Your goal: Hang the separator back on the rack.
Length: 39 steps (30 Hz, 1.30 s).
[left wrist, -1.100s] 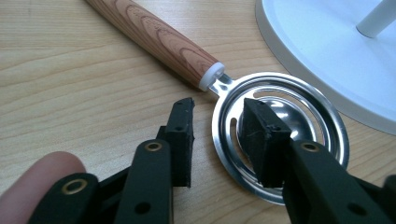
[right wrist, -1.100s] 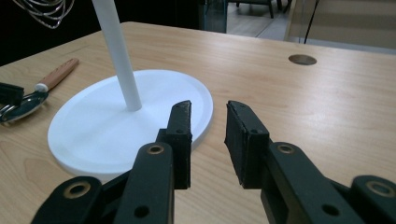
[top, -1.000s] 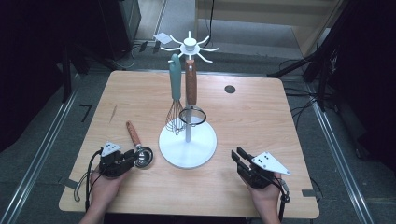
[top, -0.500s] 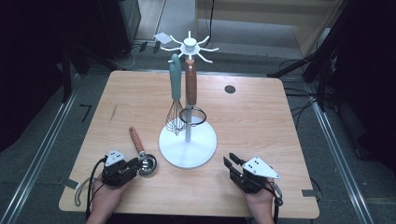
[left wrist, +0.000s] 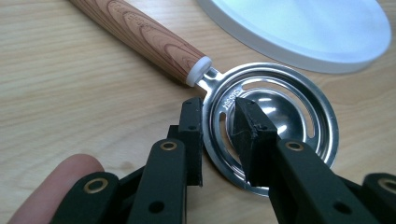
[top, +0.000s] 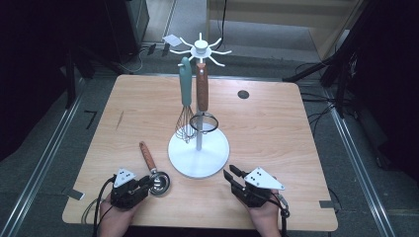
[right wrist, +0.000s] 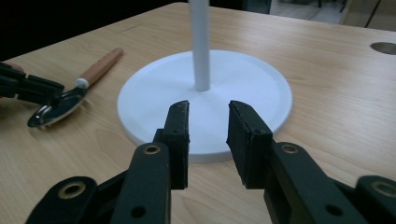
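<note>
Table (top: 276, 128): white rack stand (top: 198, 153) sits centre, toward the near edge, whisk (top: 185, 106) and strainer (top: 202, 106) hanging on it. Egg separator (top: 153, 170) lies flat near the near-left corner, just beside the stand base. Left gripper (left wrist: 217, 128) straddles its steel rim (one jaw outside, one inside), pinching it. Right gripper (right wrist: 208, 135) by the near edge, jaws slightly spread, nothing between.

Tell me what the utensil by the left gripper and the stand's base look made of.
Utensil: the slotted bowl looks like polished steel, mirror-bright with stamped lettering; the handle shows wood grain, though it could be printed, and ends in a white collar, probably plastic. Base: smooth matte white, likely plastic or painted metal.
</note>
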Each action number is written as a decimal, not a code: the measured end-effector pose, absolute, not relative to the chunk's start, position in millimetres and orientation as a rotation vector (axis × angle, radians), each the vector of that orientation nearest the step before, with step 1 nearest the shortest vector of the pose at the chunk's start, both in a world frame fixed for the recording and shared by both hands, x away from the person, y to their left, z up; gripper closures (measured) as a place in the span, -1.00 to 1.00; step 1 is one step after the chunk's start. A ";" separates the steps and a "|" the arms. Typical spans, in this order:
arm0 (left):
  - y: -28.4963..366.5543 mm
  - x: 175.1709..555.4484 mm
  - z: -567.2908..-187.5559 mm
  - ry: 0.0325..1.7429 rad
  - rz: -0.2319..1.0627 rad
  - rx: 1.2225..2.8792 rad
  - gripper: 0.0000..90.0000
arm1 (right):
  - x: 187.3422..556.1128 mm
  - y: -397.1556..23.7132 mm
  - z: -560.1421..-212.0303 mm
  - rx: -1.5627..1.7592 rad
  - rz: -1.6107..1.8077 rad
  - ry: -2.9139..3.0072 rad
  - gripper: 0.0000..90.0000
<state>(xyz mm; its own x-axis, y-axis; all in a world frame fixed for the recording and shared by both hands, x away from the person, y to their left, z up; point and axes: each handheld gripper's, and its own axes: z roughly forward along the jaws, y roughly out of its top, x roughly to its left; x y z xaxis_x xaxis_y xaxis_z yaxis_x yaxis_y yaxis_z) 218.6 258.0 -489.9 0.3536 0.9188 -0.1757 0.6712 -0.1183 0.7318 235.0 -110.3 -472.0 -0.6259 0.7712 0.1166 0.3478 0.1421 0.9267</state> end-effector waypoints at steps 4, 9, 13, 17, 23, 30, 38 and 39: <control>247.1 213.9 -490.2 1.364 0.402 1.883 0.63 | 230.8 -96.1 -471.2 1.041 1.503 2.074 0.57; 234.4 209.0 -491.3 1.326 0.397 1.909 0.58 | 229.3 -78.5 -472.1 1.047 1.537 2.107 0.78; 229.9 207.6 -491.3 1.309 0.382 1.919 0.57 | 229.9 -57.1 -475.2 1.049 1.568 2.174 0.95; 223.2 205.2 -491.7 1.292 0.358 1.923 0.56 | 227.0 -32.6 -480.7 0.998 1.563 2.265 1.00; 210.0 201.5 -492.7 1.248 0.330 1.941 0.52 | 222.8 -10.6 -490.1 0.961 1.506 2.375 1.00; 196.0 197.8 -493.5 1.169 0.285 1.981 0.48 | 224.5 -12.1 -497.7 1.022 1.389 2.440 1.00; 221.0 205.0 -486.1 1.199 0.330 1.913 0.30 | 227.0 -22.6 -501.0 1.045 1.352 2.476 1.00; 226.4 206.6 -485.7 1.212 0.336 1.906 0.30 | 226.9 -23.9 -501.1 1.040 1.335 2.481 1.00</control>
<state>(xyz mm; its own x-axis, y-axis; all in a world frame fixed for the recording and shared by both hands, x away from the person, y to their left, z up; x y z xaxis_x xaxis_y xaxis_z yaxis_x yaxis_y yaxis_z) 206.6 226.4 -485.7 0.4986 0.8438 -0.1983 0.6213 -0.1884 0.7606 226.9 -23.9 -501.1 -0.7516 0.6309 0.1923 0.5080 0.3678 0.7789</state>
